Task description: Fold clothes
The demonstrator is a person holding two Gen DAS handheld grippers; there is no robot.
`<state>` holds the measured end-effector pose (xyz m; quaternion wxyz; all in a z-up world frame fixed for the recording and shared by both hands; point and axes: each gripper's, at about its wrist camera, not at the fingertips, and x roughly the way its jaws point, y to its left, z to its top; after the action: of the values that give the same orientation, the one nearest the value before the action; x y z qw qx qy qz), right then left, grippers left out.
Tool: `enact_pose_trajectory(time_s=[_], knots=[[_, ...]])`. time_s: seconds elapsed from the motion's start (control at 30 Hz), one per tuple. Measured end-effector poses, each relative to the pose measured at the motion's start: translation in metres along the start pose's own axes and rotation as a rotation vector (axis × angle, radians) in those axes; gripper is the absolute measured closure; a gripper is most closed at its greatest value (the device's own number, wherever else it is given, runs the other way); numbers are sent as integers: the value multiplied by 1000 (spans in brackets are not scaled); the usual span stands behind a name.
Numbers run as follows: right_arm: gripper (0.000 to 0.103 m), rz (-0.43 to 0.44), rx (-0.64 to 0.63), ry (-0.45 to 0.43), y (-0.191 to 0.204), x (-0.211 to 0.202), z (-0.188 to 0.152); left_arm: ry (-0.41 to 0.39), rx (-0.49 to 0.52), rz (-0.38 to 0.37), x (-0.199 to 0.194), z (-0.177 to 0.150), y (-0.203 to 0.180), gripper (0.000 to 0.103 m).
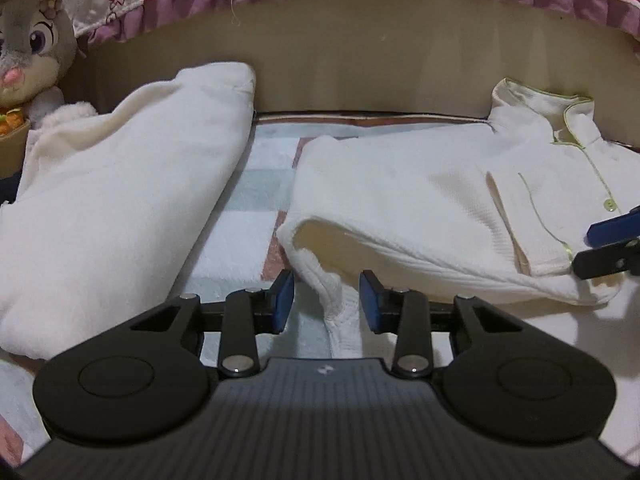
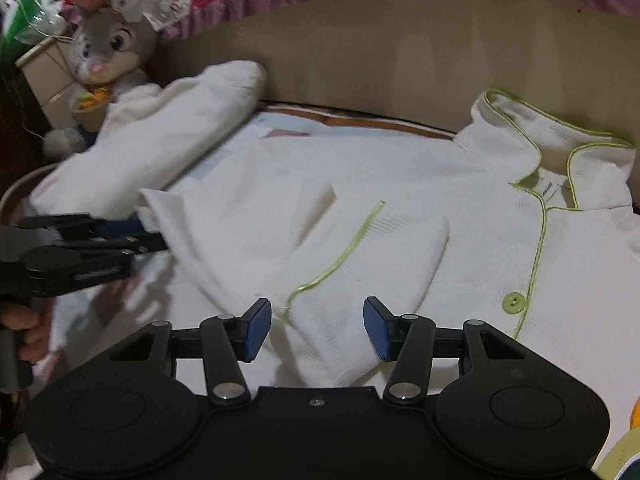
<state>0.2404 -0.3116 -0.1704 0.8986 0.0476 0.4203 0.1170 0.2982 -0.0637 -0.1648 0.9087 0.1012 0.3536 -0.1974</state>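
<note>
Lying buttoned on the checked cover, the shirt has its left sleeve folded inward; its cuff sits between the left gripper pads, which stand apart from it; the right gripper, jaws spread, straddles a sleeve fold without pinching it; a folded garment lies beside; a plush toy is partly hidden.
</note>
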Motion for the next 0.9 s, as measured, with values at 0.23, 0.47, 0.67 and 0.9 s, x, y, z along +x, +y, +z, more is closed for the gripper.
enact_pose_trajectory(time_s=[0.23,0.47,0.67,0.9], knots=[[95,-119,-256,8,29,10,19,7,30,3,11,-4,-4,68],[95,-351,37,-258,-14,-97,-11,27,24,4,12,-3,0,65],[87,-342,141,5,-76,-88,-74,40,64,29,9,-3,-2,63],[56,-139,594,-84,-133,-113,-95,22,30,38,2,1,6,63]])
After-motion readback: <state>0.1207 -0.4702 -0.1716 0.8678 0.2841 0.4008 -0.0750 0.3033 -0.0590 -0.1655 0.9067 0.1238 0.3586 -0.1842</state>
